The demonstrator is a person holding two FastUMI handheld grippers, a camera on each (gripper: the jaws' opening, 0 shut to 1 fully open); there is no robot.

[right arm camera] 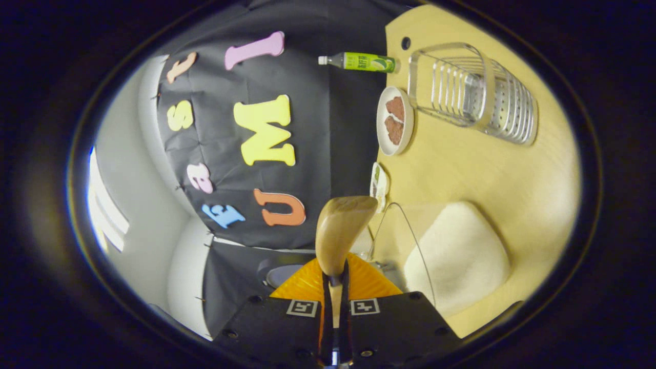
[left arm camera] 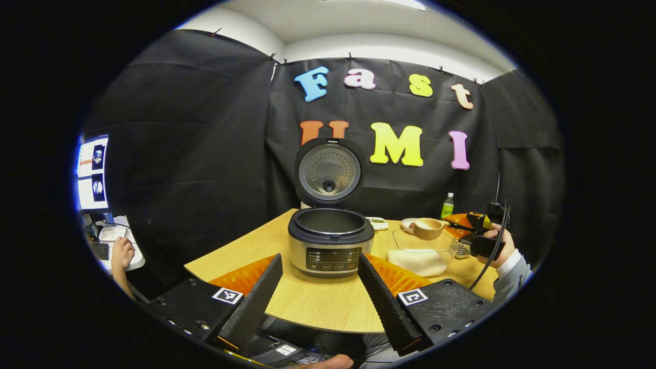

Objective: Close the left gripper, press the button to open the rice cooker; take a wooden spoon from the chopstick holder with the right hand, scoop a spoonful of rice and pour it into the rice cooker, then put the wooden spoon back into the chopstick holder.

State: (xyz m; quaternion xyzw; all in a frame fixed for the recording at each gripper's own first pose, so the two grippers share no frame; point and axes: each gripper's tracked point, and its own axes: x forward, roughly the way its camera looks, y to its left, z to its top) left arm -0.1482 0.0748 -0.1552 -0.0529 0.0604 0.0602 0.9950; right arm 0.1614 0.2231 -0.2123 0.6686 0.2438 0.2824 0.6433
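The rice cooker (left arm camera: 330, 241) stands mid-table with its lid (left arm camera: 329, 171) raised and the inner pot showing. My left gripper (left arm camera: 320, 259) is open, its fingers spread either side of the cooker's front, a short way back from it. My right gripper (right arm camera: 336, 279) is shut on the handle of the wooden spoon (right arm camera: 341, 230). In the left gripper view the right gripper (left arm camera: 482, 233), held by a hand, keeps the spoon (left arm camera: 428, 228) above the glass bowl (left arm camera: 447, 242) of white rice (left arm camera: 420, 261). The rice (right arm camera: 456, 256) lies just right of the spoon. The wire chopstick holder (right arm camera: 471, 97) stands farther off.
A small plate (right arm camera: 394, 120) with brown food and a green bottle (right arm camera: 359, 61) sit near the table's back edge. A small dish (left arm camera: 378, 223) lies behind the cooker. An orange mat (left arm camera: 246, 274) covers the table's near side. A person's hand (left arm camera: 122, 253) rests at a side desk, far left.
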